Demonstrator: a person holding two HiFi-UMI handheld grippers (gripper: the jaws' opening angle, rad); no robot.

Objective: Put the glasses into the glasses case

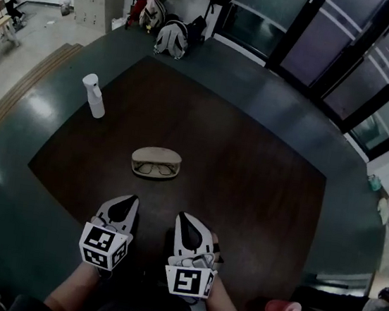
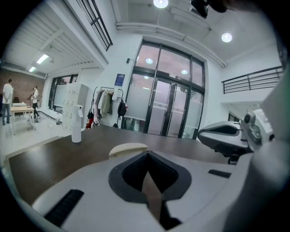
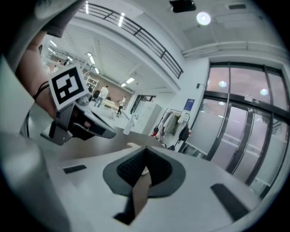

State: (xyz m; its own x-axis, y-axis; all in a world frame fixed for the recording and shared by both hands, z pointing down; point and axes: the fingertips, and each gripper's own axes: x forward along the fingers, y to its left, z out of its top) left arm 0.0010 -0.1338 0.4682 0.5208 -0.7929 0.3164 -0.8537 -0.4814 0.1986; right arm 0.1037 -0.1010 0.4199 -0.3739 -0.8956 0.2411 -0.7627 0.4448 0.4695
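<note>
Two grippers are sitting side by side low in the frame as I am steering them: the left gripper (image 1: 129,201) and the right gripper (image 1: 183,219), each clenched on nothing. The glasses (image 1: 155,170) are lying mid-frame on the table (image 1: 246,194), touching the near edge of the case (image 1: 157,155); I cannot tell whether they are inside it. A spray bottle (image 1: 94,95) is standing upper left.

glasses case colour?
Beige, close to cream. The glasses case shows best in the head view.
</note>
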